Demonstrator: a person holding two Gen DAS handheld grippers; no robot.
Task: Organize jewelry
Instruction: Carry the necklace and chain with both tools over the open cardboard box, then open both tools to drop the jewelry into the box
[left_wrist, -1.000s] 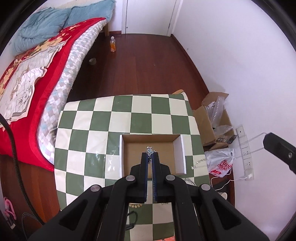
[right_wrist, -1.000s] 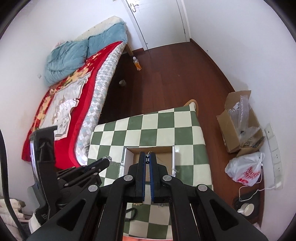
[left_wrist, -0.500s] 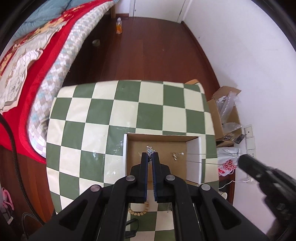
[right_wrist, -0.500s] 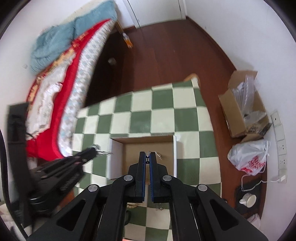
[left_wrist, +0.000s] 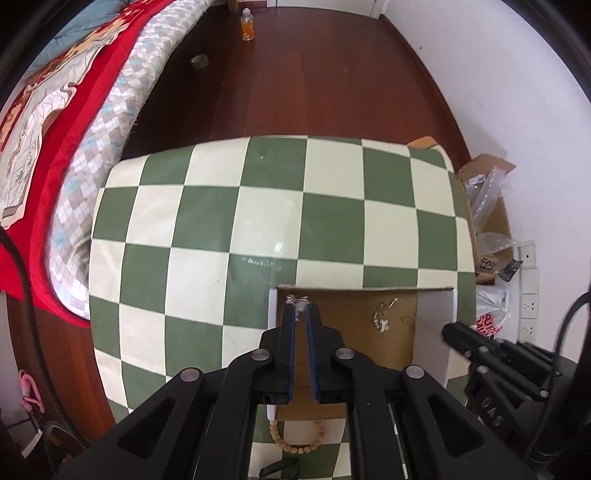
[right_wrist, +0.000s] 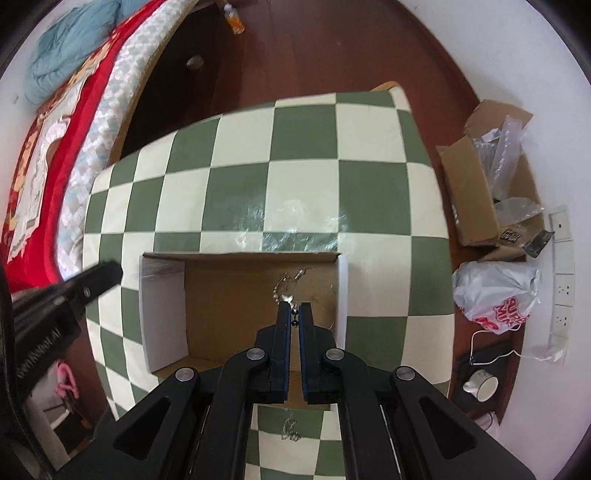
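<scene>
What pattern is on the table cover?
The table cover is a checkerboard of green and cream squares. It shows best in the right wrist view.

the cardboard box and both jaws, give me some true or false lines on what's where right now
1. The cardboard box sits on a green and cream checkered cloth. True.
2. The left gripper is shut on a small silver piece. True.
3. The box is empty. False: silver jewelry lies on its floor by the right wall.
4. The wooden bead bracelet is inside the box. False: it lies on the cloth outside the near edge.
5. The right gripper has its jaws wide open. False: they pinch dark beads.
</scene>
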